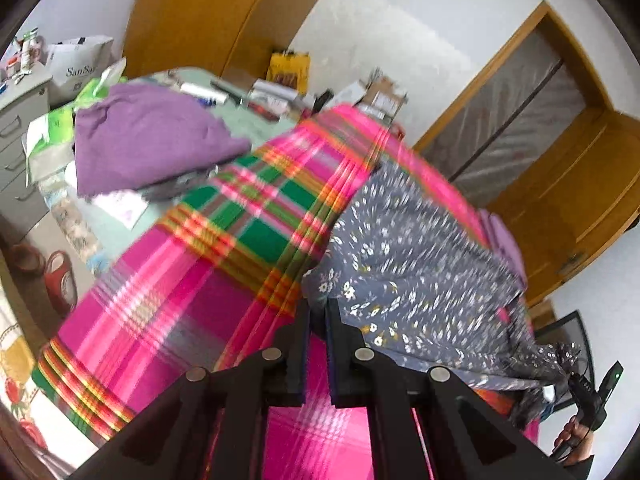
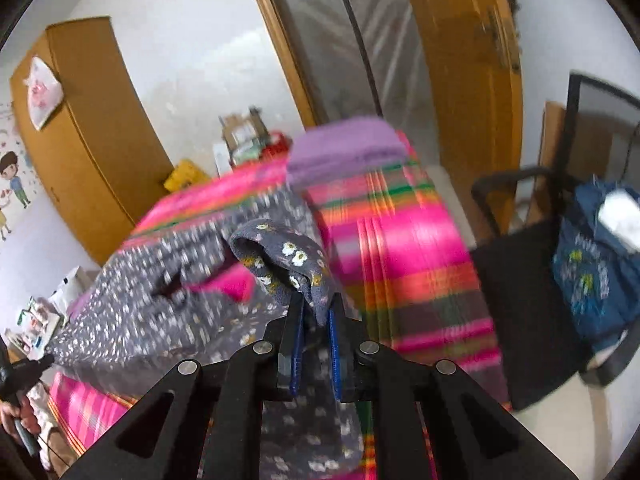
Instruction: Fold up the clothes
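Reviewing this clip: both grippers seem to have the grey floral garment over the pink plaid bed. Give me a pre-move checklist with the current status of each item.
1. Right gripper pinching the floral garment: ok, a fold of cloth sits between the fingers.
2. Left gripper holding the garment's edge: ok, jaws nearly closed on cloth.
3. Garment stretched flat between grippers: not ok, it is bunched and draped.
4. Free space on the plaid bedcover: ok, bare area nearby.
5. Purple cloth clear of the garment: ok in the left wrist view.
6. Image sharp enough to judge seams: not ok, motion blur.
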The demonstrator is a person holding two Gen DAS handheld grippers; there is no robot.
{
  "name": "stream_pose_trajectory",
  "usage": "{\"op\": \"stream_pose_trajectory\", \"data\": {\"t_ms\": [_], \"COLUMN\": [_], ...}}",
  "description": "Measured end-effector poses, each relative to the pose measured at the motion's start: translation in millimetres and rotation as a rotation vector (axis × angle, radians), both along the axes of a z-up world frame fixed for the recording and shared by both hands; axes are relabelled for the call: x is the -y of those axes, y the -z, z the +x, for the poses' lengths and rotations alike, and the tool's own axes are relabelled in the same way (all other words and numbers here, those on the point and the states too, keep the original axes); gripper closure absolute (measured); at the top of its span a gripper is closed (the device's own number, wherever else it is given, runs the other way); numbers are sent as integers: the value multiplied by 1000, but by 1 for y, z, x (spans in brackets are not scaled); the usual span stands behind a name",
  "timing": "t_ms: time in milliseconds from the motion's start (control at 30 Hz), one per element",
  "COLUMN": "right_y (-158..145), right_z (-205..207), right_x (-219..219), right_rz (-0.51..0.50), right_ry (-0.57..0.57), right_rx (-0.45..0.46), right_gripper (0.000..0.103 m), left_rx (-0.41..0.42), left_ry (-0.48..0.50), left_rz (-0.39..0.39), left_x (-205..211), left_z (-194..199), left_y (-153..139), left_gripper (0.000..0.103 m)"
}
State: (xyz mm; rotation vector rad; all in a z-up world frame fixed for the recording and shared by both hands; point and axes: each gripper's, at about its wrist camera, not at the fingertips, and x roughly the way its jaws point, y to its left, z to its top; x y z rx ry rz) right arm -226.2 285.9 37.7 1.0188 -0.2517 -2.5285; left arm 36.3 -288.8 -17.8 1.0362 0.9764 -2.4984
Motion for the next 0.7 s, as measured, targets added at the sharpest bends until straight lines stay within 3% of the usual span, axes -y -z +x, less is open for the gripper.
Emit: {"op": "stream_pose_trajectory", "data": {"t_ms": [67,133,200,333,467,567,700], "right_y": [16,30,29,19,9,22,45], "right_z": [-1,3,9,20,47,75,106], "right_x": [1,-6,-11,-15,38,101,154], "right_rz": [18,46,84,139,150,205,300], "right_ry": [2,30,63,98,-164,-465,-695], "right_rx": [53,83,68,2,-84,-99,-103], "right_gripper": [89,79,69,68,62,60,60], "left_rx": [18,29,39,60,67,69,71], "left_ry": [2,1,-2,-9,-22,-23,-23], "left_rz": [12,15,15,10,12,8,10], "left_x": [0,-1,-2,-3,-4,-6,-6], "left_z": [1,2,0,-5,-5,-6,-6], "left_y": [9,15,18,25,28,27,26], "left_gripper": [96,96,96,96,96,96,96]}}
